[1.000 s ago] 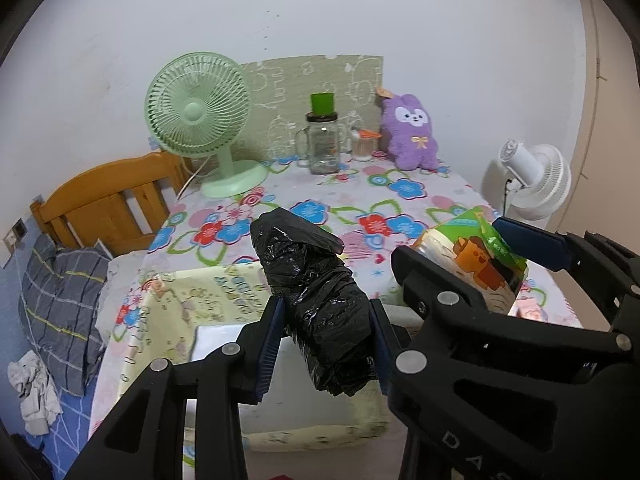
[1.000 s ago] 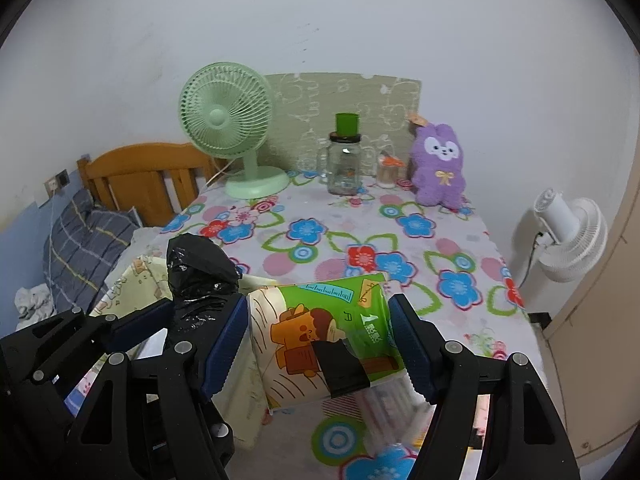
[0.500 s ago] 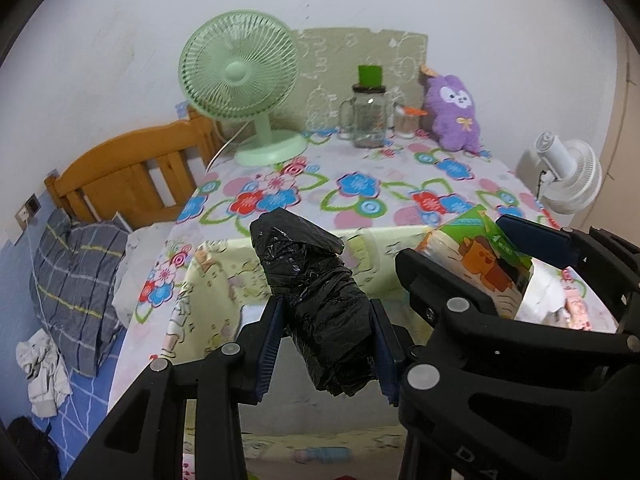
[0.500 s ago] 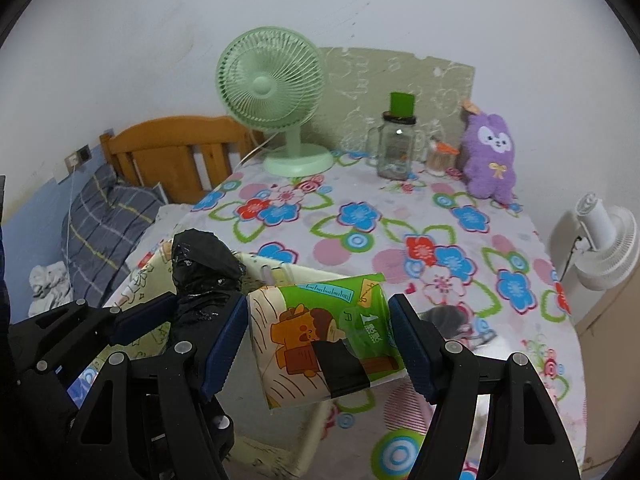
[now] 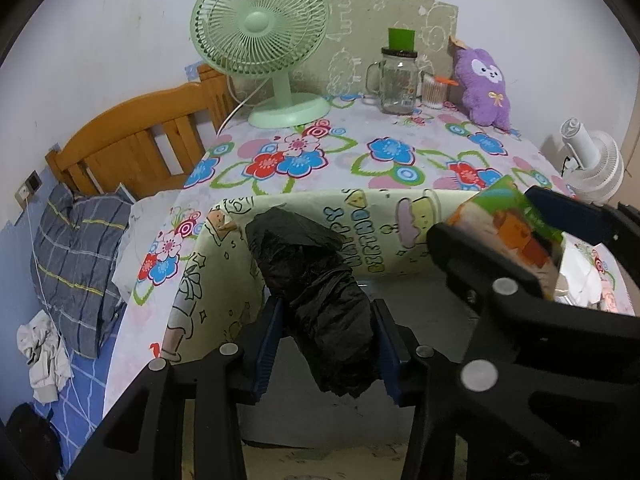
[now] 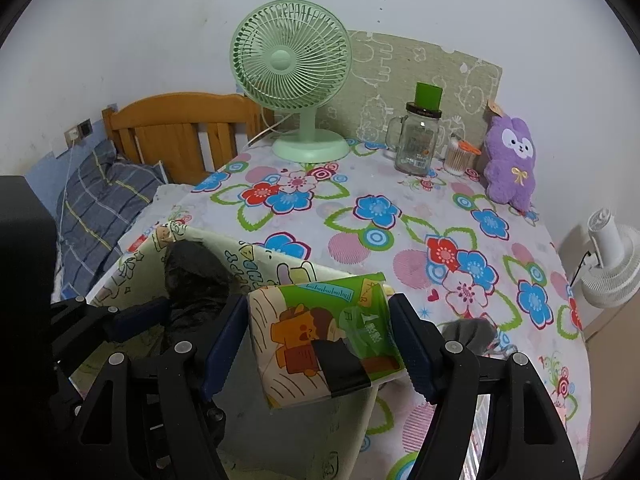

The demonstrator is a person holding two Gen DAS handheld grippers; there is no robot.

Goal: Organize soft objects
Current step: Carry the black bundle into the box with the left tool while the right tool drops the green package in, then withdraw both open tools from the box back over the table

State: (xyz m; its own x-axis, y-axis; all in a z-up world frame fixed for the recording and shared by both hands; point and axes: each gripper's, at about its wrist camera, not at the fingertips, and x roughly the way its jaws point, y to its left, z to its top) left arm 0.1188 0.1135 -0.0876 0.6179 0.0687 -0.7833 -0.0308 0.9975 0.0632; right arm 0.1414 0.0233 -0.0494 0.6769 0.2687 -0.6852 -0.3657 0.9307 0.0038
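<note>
Hanging over the open bin [image 5: 224,280] at the tabletop [image 6: 400,216] edge, the left gripper [image 5: 326,344] has the black bag [image 5: 316,296] between its fingers; they have just been opening a little, yet both pads touch the bag. The right gripper [image 6: 320,344] clasps a tissue pack [image 6: 324,340], also above the bin. Its inside looks grey and bare where visible. A jar [image 6: 418,146] with a green lid stands at the back, contents unclear.
</note>
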